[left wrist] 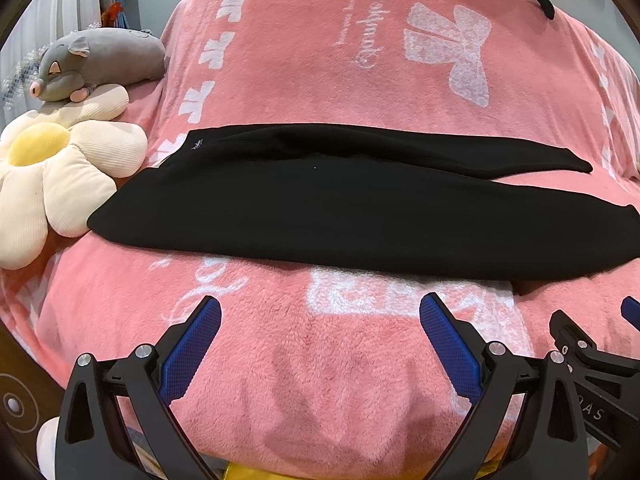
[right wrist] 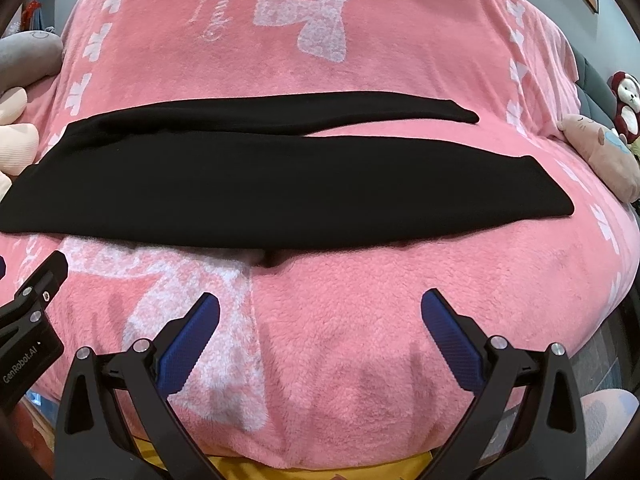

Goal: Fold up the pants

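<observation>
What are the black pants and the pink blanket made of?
The black pants look like soft, matte knit fabric, perhaps fleece: no shine, limp flat drape. The pink blanket looks like plush fleece, judging by its fuzzy pile that shows brush marks.

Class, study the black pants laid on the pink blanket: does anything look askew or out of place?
Slightly: the black fabric pants lie flat on the pink fleece blanket, but the two legs splay apart at the cuffs, the far leg ending shorter.
</observation>
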Available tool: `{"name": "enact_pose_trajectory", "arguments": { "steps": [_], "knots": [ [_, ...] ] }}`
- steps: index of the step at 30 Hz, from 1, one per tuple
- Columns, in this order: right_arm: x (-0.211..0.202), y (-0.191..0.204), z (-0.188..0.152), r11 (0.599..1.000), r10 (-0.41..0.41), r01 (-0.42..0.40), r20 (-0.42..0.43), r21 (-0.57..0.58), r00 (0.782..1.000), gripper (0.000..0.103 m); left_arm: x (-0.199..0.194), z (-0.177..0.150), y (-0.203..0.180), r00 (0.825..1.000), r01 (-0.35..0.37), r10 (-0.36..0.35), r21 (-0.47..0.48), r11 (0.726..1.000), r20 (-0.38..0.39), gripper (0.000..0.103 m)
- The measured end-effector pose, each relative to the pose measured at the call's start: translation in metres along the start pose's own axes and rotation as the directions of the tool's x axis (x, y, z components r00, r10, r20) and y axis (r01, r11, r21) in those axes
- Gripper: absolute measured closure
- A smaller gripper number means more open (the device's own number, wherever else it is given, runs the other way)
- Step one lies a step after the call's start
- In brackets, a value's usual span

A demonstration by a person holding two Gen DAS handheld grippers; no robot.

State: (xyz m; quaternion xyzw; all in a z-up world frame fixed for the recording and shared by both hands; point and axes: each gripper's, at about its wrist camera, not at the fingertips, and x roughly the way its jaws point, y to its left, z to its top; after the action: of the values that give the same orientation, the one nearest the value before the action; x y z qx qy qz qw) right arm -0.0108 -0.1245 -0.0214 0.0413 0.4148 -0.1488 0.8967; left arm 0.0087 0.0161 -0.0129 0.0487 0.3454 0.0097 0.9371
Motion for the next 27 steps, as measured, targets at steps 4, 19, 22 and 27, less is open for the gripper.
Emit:
{"name": "enact_pose_trajectory", "arguments": {
  "steps": [4,19,22,27],
  "knots": [
    [0.001,0.000,0.000,1.000,-0.001,0.001,-0.001,0.000,1.000,0.005,0.000,0.000,0.000,1.000,0.001,-0.001,-0.002,1.000,-0.001,0.006],
    [0.003,-0.001,-0.002,1.000,-0.009,0.009,-0.014,0.001,1.000,0.005,0.004,-0.003,0.000,1.000,0.006,-0.006,-0.003,1.000,-0.013,0.006],
    [0.004,-0.001,-0.002,1.000,-0.009,0.009,-0.021,0.001,1.000,0.005,0.005,-0.002,0.002,1.000,0.001,-0.001,-0.014,1.000,-0.016,0.005],
    [0.006,-0.009,0.013,1.000,0.016,-0.016,-0.029,0.012,0.999,0.005,0.001,0.023,0.021,0.991,0.131,-0.131,-0.094,0.987,0.007,0.006]
  ]
}}
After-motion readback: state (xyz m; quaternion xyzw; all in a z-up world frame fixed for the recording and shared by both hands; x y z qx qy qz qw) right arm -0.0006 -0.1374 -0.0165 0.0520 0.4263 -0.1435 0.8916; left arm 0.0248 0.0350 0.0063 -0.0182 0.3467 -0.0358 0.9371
